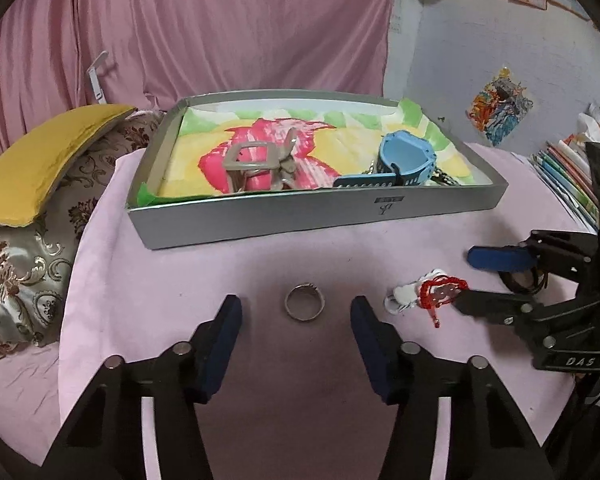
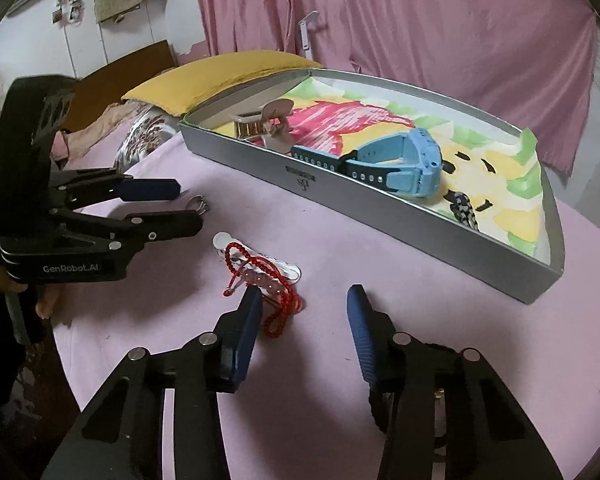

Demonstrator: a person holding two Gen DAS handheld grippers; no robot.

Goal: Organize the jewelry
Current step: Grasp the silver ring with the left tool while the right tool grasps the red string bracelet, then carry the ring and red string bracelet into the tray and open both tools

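while the left gripper [image 1: 296,312] brackets a ring [image 1: 304,302], untouched

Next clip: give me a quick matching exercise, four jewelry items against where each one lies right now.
Items:
1. silver ring
2. red bead bracelet
3. blue watch
4. grey hair claw

Places:
A. in the grey tray, right part as the left wrist view shows it
B. on the pink cloth, between the open fingers of the left gripper
C. in the tray, left part
D. on the cloth beside the right gripper, at its left finger

Pairs: 1-B, 2-D, 3-A, 4-C
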